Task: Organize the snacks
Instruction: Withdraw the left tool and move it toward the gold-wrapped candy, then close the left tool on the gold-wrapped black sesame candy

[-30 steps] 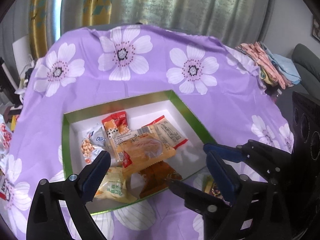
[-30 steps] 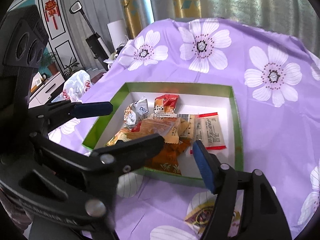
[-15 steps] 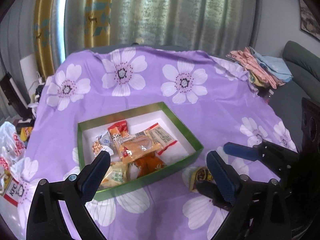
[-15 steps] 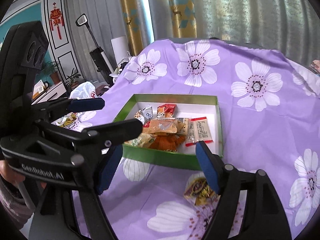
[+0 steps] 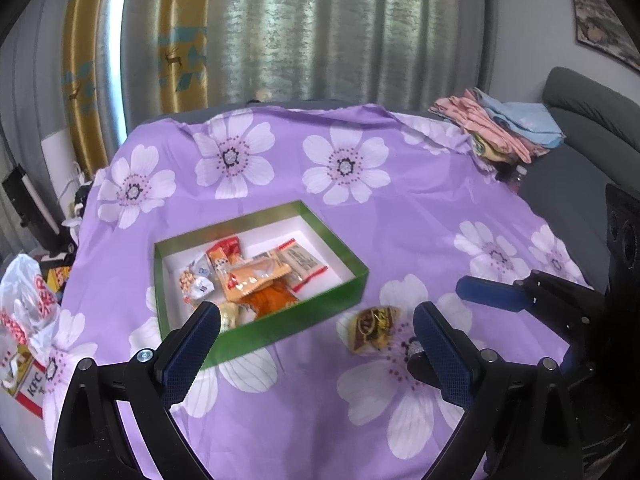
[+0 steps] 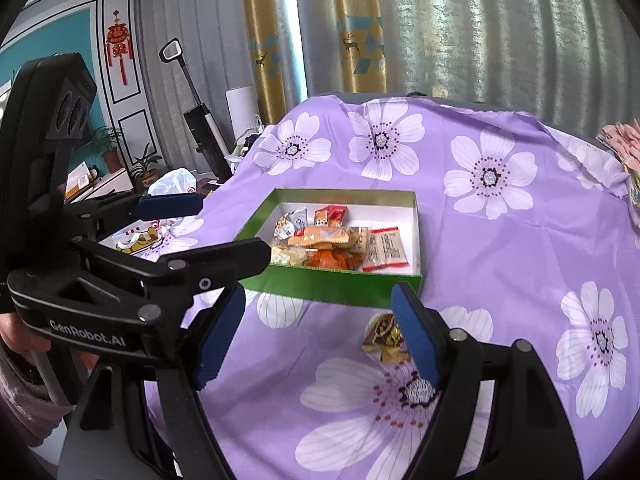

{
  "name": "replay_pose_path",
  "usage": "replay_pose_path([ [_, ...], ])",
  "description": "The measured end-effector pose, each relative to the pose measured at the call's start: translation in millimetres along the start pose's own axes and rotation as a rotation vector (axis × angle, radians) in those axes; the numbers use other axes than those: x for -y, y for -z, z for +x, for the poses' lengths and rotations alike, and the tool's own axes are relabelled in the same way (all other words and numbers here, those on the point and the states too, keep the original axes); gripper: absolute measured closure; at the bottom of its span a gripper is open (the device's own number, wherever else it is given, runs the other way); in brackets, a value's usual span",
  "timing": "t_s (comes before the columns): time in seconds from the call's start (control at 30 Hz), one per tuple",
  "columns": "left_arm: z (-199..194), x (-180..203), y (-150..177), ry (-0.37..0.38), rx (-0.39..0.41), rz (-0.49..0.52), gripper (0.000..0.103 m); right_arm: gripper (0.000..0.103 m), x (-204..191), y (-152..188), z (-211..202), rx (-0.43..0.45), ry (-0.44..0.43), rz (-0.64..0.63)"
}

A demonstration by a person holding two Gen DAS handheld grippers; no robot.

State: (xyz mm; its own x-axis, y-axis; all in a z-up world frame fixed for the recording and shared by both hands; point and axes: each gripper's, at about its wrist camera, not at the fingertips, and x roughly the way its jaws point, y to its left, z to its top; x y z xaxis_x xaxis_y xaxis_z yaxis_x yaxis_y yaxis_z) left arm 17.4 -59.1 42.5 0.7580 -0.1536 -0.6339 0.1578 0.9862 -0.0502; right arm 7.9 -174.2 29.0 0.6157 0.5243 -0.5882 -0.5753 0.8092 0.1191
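A green box (image 5: pixel 320 314) with a white inside sits on the purple flowered cloth (image 5: pixel 400 208) and holds several snack packets (image 5: pixel 256 276). One gold-brown packet (image 5: pixel 374 328) lies loose on the cloth just in front of the box's near right corner. My left gripper (image 5: pixel 315 310) hovers open and empty, set back from the box. My right gripper (image 6: pixel 318 294) is also open and empty, with the box (image 6: pixel 332 282) ahead and the gold packet (image 6: pixel 384 338) just inside its right finger. The left gripper (image 6: pixel 234 226) crosses the right view's left side.
A white and red KFC bag (image 5: pixel 28 320) lies at the cloth's left edge. Folded clothes (image 5: pixel 496 128) are stacked at the far right by a grey sofa (image 5: pixel 580 120). Curtains hang behind. A stick vacuum (image 6: pixel 200 132) stands at the left, and a sleeve (image 6: pixel 16 380) shows low left.
Both grippers have drawn back and risen from over the box, which now looks smaller and farther. The gold packet on the cloth has come fully into view.
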Motion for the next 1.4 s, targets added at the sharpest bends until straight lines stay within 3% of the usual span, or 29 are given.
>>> replay_pose_path([
  [0.2,10,3,19,0.019,-0.055,-0.027,0.006,0.026,14,27,-3,-0.028,0.027,0.049],
  [0.47,62,-15,65,0.043,-0.255,-0.178,0.006,0.027,58,86,13,-0.137,0.078,0.225],
  [0.63,86,-28,86,0.134,-0.341,-0.311,0.006,0.027,80,107,27,-0.164,0.062,0.337],
  [0.8,96,-25,80,0.199,-0.319,-0.316,0.006,0.027,85,110,47,-0.176,0.047,0.342],
  [0.93,110,-12,70,0.238,-0.300,-0.263,0.006,0.027,90,106,65,-0.185,0.035,0.321],
  [1.17,142,9,55,0.281,-0.323,-0.175,0.006,0.027,96,91,97,-0.219,0.043,0.240],
  [1.4,166,13,42,0.333,-0.326,-0.175,0.006,0.030,105,78,117,-0.240,-0.006,0.158],
])
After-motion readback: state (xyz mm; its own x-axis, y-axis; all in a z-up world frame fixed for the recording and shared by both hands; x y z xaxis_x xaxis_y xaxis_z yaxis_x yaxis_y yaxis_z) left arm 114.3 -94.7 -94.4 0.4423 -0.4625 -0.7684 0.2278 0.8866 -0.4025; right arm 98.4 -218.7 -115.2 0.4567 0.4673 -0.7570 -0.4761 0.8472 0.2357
